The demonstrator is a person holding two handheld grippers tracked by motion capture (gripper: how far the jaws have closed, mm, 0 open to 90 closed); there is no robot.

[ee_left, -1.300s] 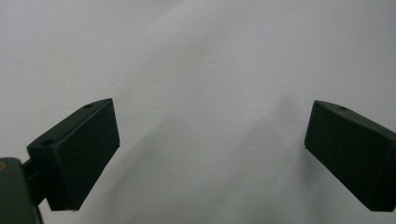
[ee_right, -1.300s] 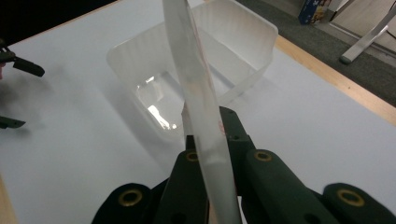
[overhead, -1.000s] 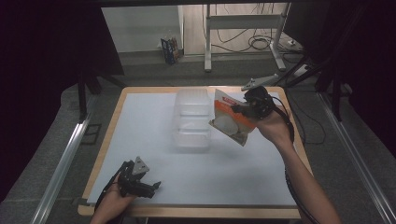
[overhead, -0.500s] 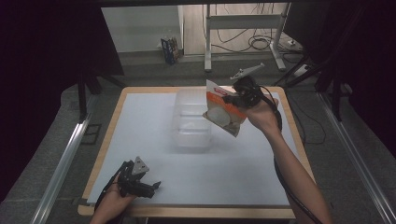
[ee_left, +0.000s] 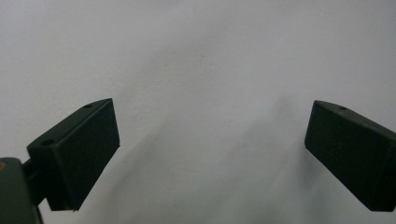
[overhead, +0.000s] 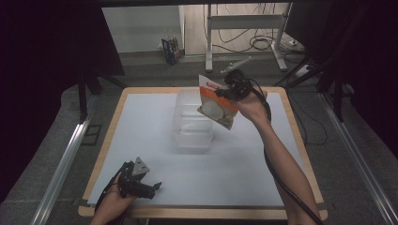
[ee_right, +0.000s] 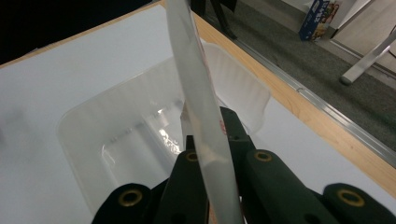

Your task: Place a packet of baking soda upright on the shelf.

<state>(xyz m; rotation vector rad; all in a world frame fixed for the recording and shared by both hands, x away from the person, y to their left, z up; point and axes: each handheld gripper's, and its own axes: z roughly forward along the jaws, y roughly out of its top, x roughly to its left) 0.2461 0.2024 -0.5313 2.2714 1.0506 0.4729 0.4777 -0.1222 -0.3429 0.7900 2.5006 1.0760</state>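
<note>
We hold a flat orange-and-white snack packet [overhead: 216,102] in the air above the far half of the white table [overhead: 155,117], pinched at its upper edge by our right gripper [overhead: 224,92], whose jaws are clamped tight on it. In the right gripper view the packet [ee_right: 201,107] runs edge-on between the two black jaws, and a clear plastic container [ee_right: 140,140] lies open directly beneath and beyond it. From the high view that container [overhead: 192,123] sits near the middle of the table, empty as far as we can make out, with the packet tilted just over its right rim and not yet touching it.

Our left gripper [overhead: 141,183] rests at the near left corner of the table, well apart from the container. In the left gripper view its jaws stand spread wide with nothing but bare white surface between them [ee_left: 210,154].

We judge the work roughly midway: the packet is picked up and carried to the container, but it is not yet inside. What remains, as we read it, is to lower the packet into the container and let it go.
</note>
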